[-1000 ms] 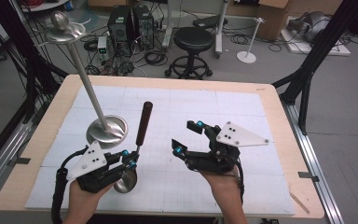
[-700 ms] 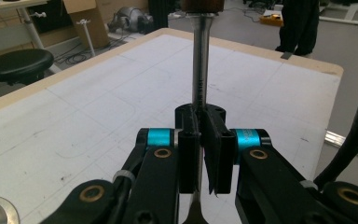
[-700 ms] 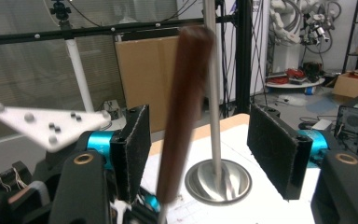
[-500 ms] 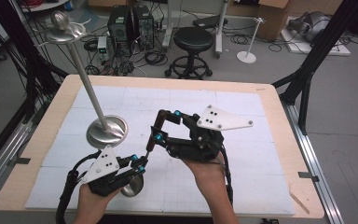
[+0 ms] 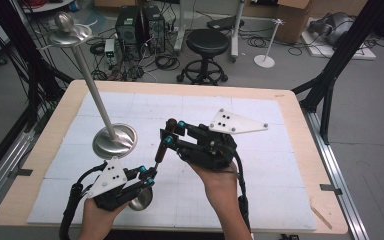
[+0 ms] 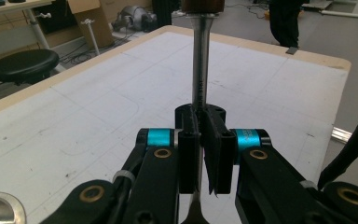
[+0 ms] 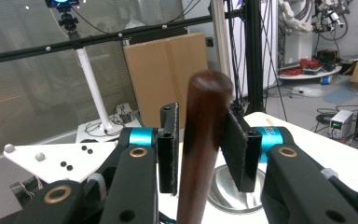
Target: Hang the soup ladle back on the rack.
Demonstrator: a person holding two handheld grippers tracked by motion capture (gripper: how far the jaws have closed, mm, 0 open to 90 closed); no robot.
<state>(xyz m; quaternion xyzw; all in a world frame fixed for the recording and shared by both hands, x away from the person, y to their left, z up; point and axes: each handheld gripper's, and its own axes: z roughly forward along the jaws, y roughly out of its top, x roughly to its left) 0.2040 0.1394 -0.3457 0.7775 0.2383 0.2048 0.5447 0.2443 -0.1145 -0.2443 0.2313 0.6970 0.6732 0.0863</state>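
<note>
Ladle [image 5: 156,161]: stands upright at the table's [image 5: 280,165] 6 o'clock edge, bowl down. Left gripper [image 5: 149,176] clamped narrow on its steel shank. Right gripper [image 5: 168,132], jaws just closing around the wooden handle [image 7: 204,140], pads at its sides. Stand [image 5: 114,141] at 10 o'clock of the ladle.

No lettering to read anywhere here: no labels, brands or numbers on table, tools or boxes, and the small device's green display is too blurred to make out
</note>
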